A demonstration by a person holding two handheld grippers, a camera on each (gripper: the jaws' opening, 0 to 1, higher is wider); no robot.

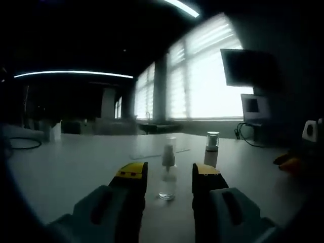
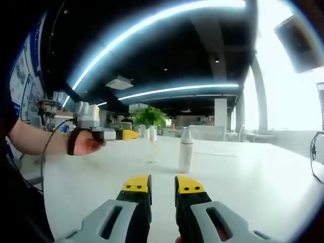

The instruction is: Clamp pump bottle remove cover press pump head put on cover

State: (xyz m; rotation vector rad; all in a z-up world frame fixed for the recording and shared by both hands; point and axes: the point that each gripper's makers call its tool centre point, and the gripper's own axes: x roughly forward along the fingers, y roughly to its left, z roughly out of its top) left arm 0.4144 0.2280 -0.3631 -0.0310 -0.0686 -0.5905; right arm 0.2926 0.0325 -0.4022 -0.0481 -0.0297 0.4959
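Note:
A small clear pump bottle [image 1: 168, 174] stands upright on the white table [image 1: 76, 167], between the yellow-tipped jaws of my left gripper [image 1: 168, 177]. The jaws are open and stand apart from the bottle's sides. Whether a clear cover sits over its pump head is hard to tell. A taller white bottle [image 1: 211, 149] with a cap stands just behind the right jaw. In the right gripper view this white bottle [image 2: 186, 150] stands ahead of my right gripper [image 2: 163, 186], whose jaws show a narrow gap with nothing between them. A hand holds the left gripper [image 2: 126, 134] at the left.
An orange object [image 1: 287, 163] lies at the table's right edge near a monitor [image 1: 255, 107] and cables. A black cable [image 1: 23, 144] lies at the far left. A person's forearm [image 2: 35, 142] reaches over the table. Open table surface [image 2: 253, 182] spreads to the right.

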